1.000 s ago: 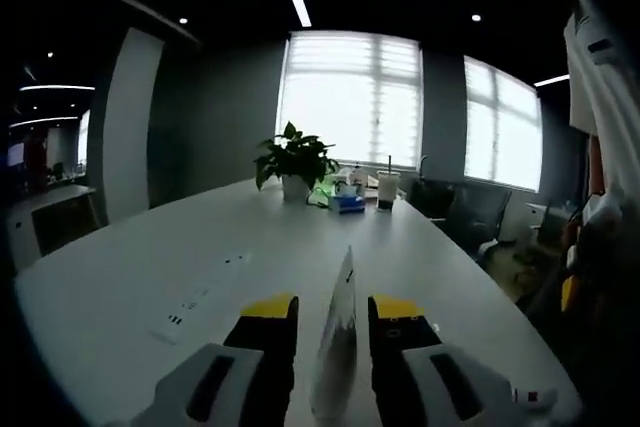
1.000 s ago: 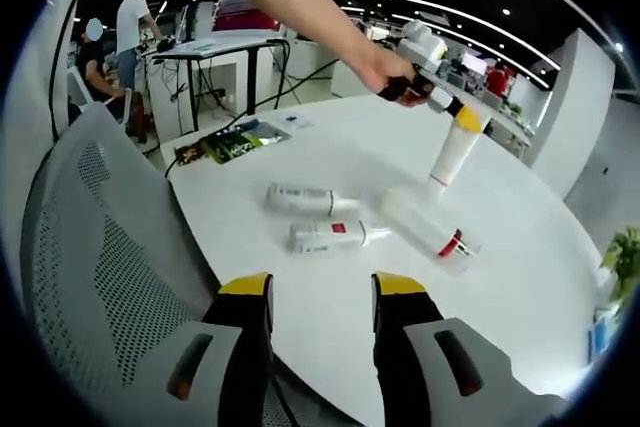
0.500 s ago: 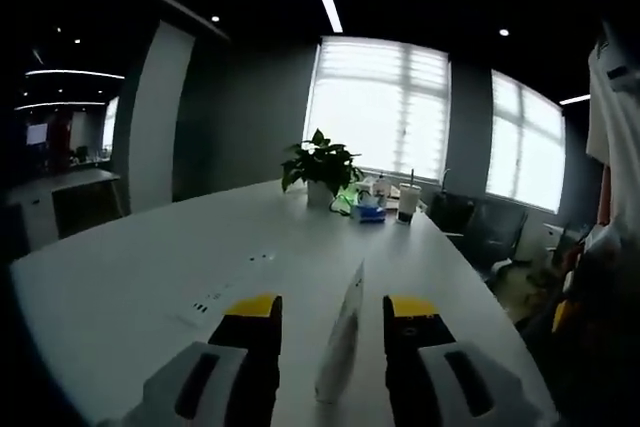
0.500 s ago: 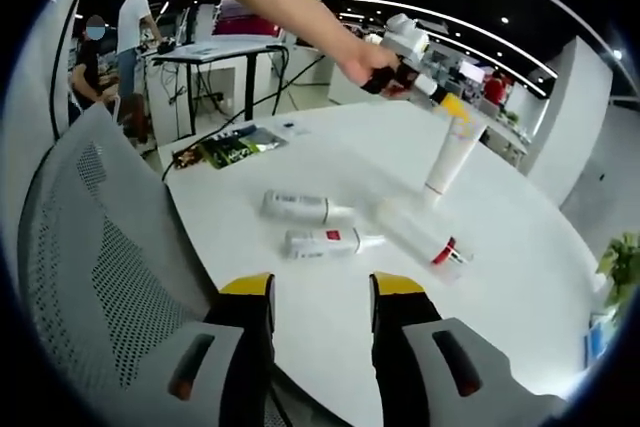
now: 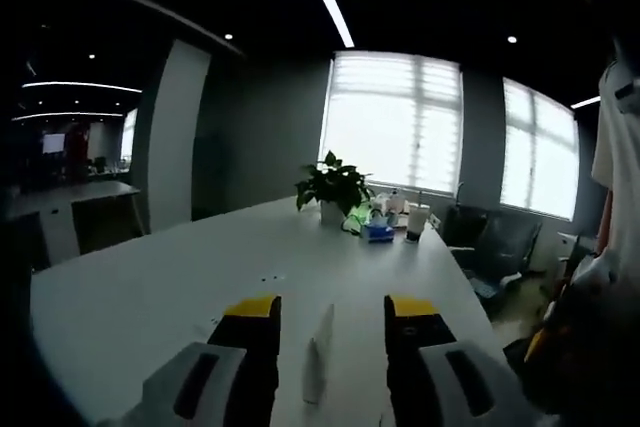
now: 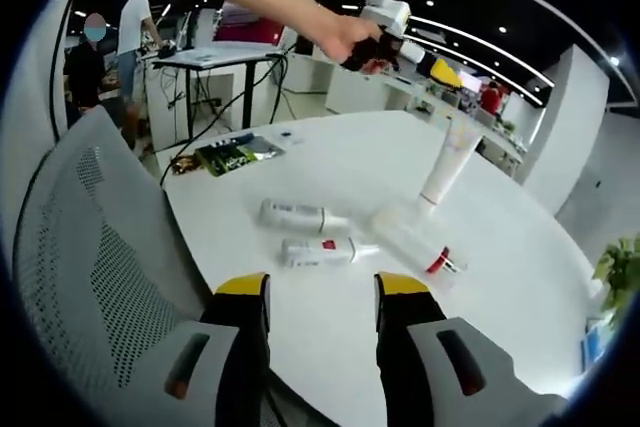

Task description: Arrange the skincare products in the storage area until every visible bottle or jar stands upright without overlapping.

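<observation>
In the right gripper view a white tube (image 6: 447,161) stood upright on its cap on the white tabletop (image 6: 340,147). At its 7 o'clock three more products lay on their sides: a clear bottle with a red band (image 6: 412,245) just beside the tube's base, a white bottle with a red label patch (image 6: 322,251) and another white bottle (image 6: 298,216) close above it. Whatever was printed on them was too small to read. At the tube's 10 o'clock, well above it and apart, a person's hand (image 6: 338,37) held the left hand-held gripper (image 6: 440,69), its yellow-tipped jaws standing open with nothing between them. The right hand-held gripper (image 6: 318,292) was also open and empty, at 6 o'clock over a grey mesh chair (image 6: 90,277). Green packets (image 6: 228,154) lay near the tabletop's far edge.

In the left gripper view the open left hand-held gripper (image 5: 327,309) framed the tube's crimped top (image 5: 317,366); beyond stood a potted plant (image 5: 334,187), a blue box (image 5: 378,233) and a cup (image 5: 415,222).
</observation>
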{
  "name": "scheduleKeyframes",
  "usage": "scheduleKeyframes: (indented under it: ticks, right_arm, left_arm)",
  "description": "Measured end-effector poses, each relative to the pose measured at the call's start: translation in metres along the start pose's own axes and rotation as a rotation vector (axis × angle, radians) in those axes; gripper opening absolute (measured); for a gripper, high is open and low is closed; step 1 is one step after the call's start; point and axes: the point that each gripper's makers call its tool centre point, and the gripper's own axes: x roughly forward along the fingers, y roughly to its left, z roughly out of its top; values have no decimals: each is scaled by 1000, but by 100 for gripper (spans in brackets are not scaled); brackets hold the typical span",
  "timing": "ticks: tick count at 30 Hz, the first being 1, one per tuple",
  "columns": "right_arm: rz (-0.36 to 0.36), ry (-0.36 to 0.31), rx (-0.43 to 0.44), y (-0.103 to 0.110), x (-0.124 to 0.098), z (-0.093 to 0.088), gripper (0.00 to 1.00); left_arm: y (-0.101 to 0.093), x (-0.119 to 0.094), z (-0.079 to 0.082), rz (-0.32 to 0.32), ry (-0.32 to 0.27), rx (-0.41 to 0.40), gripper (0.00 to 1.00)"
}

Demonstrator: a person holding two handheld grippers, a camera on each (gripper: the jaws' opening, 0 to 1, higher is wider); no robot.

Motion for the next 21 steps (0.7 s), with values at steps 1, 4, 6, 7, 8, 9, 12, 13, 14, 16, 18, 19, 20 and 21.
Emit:
scheduleKeyframes:
  ticks: [1, 4, 6, 7, 8, 9, 12, 13, 14, 16, 18, 19, 20, 21]
  right_arm:
    - [-1, -2, -2, 0, 0, 0, 39]
    - [-7, -9, -6, -1, -1, 2, 39]
    - [-9, -8, -10, -1, -1, 1, 39]
    - [-9, -7, -11, -1, -1, 1, 39]
    - [-11, -7, -10, -1, -1, 1, 39]
    - [-13, -4, -11, -2, -1, 0, 39]
    - [-20, -7, -18, -2, -2, 0, 39]
    - [-22, -2, -19, -3, -2, -1, 39]
    - [-23, 1, -19, -3, -2, -1, 39]
    - [-27, -2, -22, -3, -2, -1, 39]
    - [-29, -1, -23, -4, -2, -1, 39]
    - [-30, 0, -22, -4, -2, -1, 39]
    - [-30, -2, -24, -4, -2, -1, 39]
    - [-29, -3, -23, -4, -2, -1, 39]
  left_arm:
    - [-3, 1, 1, -2, 10, -1, 42]
    - [-19, 6, 7, -27, 35, 55, 43]
    - [-30, 11, 9, -54, 60, 64, 45]
    - [-34, 14, 8, -61, 76, 85, 46]
    - [-38, 16, 7, -68, 90, 102, 47]
    - [-42, 19, 5, -78, 110, 114, 48]
    - [-57, 29, -9, -113, 203, 110, 53]
    - [-61, 31, -12, -120, 221, 107, 54]
    - [-65, 35, -17, -127, 237, 123, 55]
    - [-70, 39, -27, -143, 278, 150, 55]
    - [-74, 42, -38, -157, 330, 160, 54]
    - [-75, 44, -43, -157, 360, 169, 54]
    - [-77, 45, -50, -167, 400, 187, 55]
    - [-78, 46, -55, -180, 427, 208, 54]
